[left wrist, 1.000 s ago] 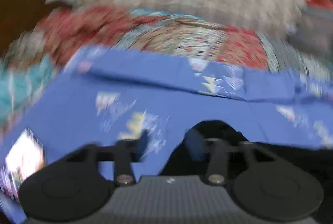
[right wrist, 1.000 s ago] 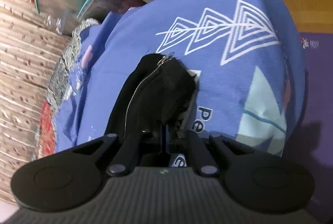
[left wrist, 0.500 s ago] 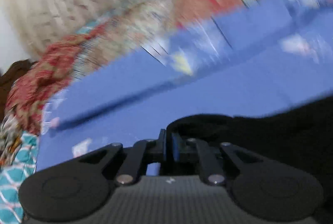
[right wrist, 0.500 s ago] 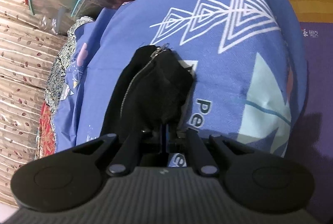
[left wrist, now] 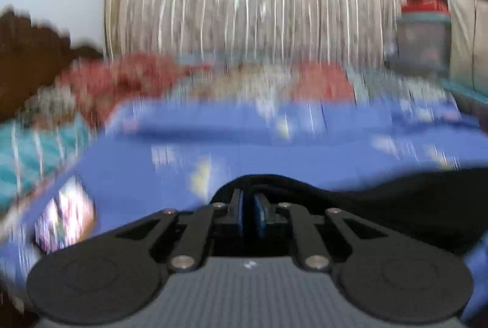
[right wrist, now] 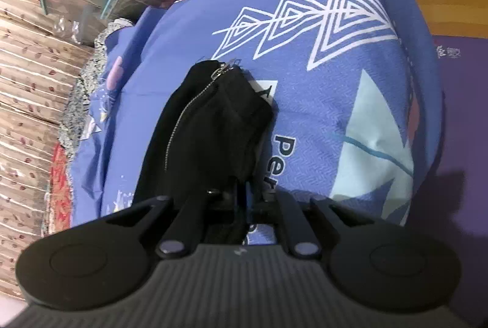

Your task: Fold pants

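Black zippered pants (right wrist: 210, 126) lie bunched, seemingly folded double.

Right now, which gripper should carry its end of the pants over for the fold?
Probably the left gripper: it pinches the black pants with open blue sheet ahead. The right gripper pins the zipper end by the bed's edge, a steady anchor.
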A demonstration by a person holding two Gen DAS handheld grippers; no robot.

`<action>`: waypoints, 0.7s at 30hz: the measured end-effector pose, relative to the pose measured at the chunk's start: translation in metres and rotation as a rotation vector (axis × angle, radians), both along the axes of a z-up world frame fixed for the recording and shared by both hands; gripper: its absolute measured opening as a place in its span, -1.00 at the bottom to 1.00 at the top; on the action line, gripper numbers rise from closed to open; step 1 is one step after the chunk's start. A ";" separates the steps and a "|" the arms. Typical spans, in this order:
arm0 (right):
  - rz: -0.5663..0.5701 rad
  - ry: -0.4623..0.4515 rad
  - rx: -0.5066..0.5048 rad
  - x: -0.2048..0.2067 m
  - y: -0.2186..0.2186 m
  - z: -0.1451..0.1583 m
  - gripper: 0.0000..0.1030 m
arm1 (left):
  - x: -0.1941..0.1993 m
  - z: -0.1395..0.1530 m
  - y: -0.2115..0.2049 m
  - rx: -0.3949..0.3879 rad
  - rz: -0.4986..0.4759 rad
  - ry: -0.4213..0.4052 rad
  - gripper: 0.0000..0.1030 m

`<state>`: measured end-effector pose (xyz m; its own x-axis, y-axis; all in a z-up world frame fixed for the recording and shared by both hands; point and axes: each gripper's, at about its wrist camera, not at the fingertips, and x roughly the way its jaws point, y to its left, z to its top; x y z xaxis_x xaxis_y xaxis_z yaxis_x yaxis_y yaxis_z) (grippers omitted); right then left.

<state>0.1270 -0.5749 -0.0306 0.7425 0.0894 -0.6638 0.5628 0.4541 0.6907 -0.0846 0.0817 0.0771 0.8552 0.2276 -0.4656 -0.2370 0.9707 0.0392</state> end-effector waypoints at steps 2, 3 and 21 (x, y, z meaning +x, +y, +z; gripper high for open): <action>-0.003 0.023 -0.017 0.003 0.003 0.004 -0.72 | -0.010 -0.020 0.003 -0.037 0.035 0.087 -0.28; -0.001 0.037 -0.032 0.005 0.005 0.007 -0.67 | -0.017 -0.025 0.005 -0.067 0.055 0.105 -0.24; 1.197 -0.382 -0.480 0.007 0.320 0.106 0.01 | 0.055 -0.045 0.156 -0.697 0.114 0.123 0.62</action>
